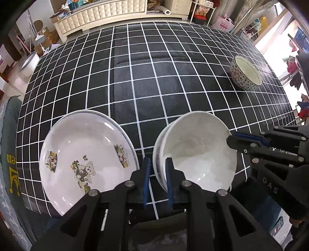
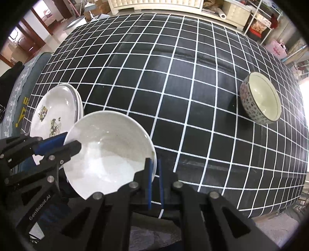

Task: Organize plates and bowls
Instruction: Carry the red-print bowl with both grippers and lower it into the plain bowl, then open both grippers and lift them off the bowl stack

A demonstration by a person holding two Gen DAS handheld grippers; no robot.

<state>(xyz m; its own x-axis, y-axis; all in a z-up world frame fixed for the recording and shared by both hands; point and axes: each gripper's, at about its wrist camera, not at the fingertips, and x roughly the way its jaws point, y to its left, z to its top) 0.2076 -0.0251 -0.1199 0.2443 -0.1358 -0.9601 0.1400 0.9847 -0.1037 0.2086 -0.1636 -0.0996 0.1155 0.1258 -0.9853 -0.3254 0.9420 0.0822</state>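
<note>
A plain white bowl [image 1: 199,152] [image 2: 110,152] is held tilted above the table's near edge. My left gripper [image 1: 158,164] is shut on its left rim, and also shows in the right wrist view [image 2: 72,142]. My right gripper [image 2: 154,164] is shut on its right rim, and also shows in the left wrist view [image 1: 231,138]. A stack of white plates [image 1: 85,158] [image 2: 56,114] with a teddy-bear print lies at the near left. A flower-patterned bowl [image 1: 245,72] [image 2: 260,98] stands upright at the far right.
The table [image 1: 144,77] wears a black cloth with a white grid. A grey cushioned seat [image 1: 9,154] sits at the left edge. Shelves and a cream cabinet [image 1: 100,13] stand beyond the far edge.
</note>
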